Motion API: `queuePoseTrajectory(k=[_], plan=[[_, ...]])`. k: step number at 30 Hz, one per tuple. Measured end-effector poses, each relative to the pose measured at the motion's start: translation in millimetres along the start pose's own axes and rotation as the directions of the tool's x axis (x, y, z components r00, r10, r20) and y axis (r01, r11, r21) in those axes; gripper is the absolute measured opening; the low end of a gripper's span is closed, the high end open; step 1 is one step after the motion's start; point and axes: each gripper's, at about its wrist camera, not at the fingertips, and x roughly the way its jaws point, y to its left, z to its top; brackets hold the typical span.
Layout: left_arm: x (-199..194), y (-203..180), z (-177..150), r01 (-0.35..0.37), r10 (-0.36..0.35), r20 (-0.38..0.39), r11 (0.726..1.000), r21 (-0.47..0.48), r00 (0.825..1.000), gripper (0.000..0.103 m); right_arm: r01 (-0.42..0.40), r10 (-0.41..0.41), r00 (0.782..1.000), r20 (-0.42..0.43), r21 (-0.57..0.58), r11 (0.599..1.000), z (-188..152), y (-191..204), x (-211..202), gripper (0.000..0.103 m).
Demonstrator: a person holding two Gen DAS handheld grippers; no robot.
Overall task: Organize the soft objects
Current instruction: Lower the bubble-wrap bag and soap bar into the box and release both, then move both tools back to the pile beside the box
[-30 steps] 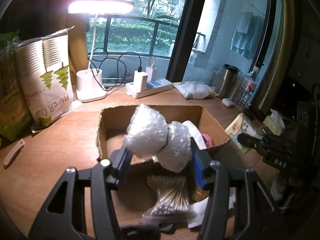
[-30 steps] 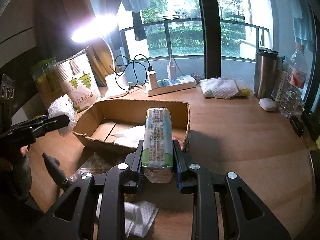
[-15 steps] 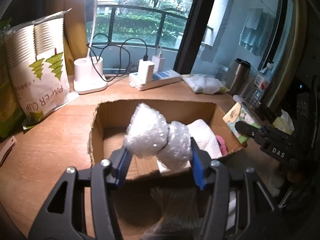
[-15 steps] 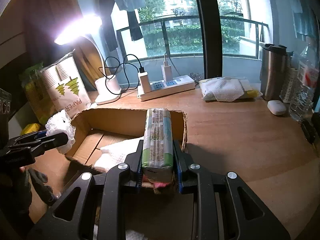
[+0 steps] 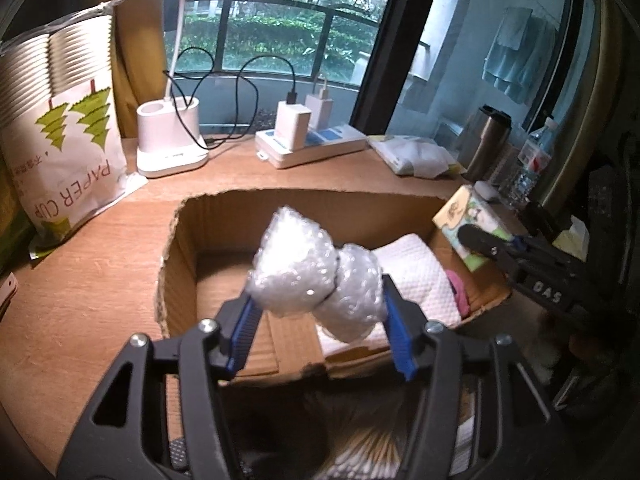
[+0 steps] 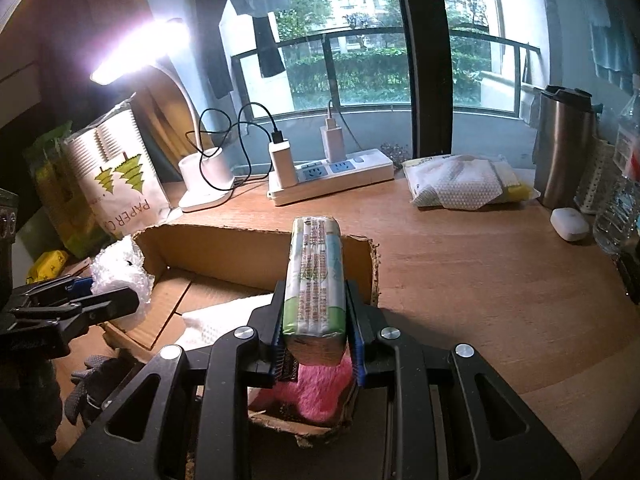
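Two soft items are being held over one cardboard box (image 5: 180, 264), one per gripper.

A wad of bubble wrap (image 5: 316, 276) is being pinched between the two blue-padded fingers of the left gripper (image 5: 320, 320), above the near part of the box; one pack of tissues (image 6: 315, 280) is being clamped between the two fingers of the right gripper (image 6: 316, 312), above the box's right end. Two items are being kept inside the box: one white folded towel (image 5: 416, 276) and one pink fuzzy thing (image 6: 312, 384) beside it at the right end. One wooden desk (image 6: 480, 272) is being used as the base, with one lamp (image 6: 204, 184), one power strip (image 6: 332, 178) carrying two chargers, one bag of paper cups (image 5: 60, 136), one steel flask (image 6: 564, 148) and one packet of cloths (image 6: 464, 186) being left behind the box.
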Motion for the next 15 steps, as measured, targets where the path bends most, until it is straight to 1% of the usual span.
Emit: queuePoseTrajectory(k=[1, 3, 4, 7, 15], plan=[[-1, -1, 1, 0.004, -0.004, 0.004, 1.000, 0.001, 1.000, 0.069, 0.002, -0.002, 1.000, -0.003, -0.001, 1.000, 0, 0, 1, 0.035], [-4, -3, 1, 0.010, -0.010, 0.015, 1.000, 0.004, 1.000, 0.074, 0.003, -0.003, 1.000, 0.003, 0.001, 1.000, 0, 0, -1, 0.046], [-5, -3, 1, 0.011, -0.011, 0.018, 1.000, 0.005, 1.000, 0.075, 0.003, -0.003, 1.000, 0.005, 0.000, 1.000, 0, 1, -2, 0.048], [-12, -6, 2, 0.009, -0.009, 0.035, 1.000, 0.007, 0.999, 0.078, 0.007, -0.007, 1.000, 0.018, -0.007, 1.000, 1, 4, -8, 0.049], [-33, -8, -3, 0.003, -0.004, 0.068, 1.000, 0.011, 0.998, 0.079, 0.005, -0.005, 1.000, 0.025, -0.024, 1.000, -6, 16, -28, 0.049]])
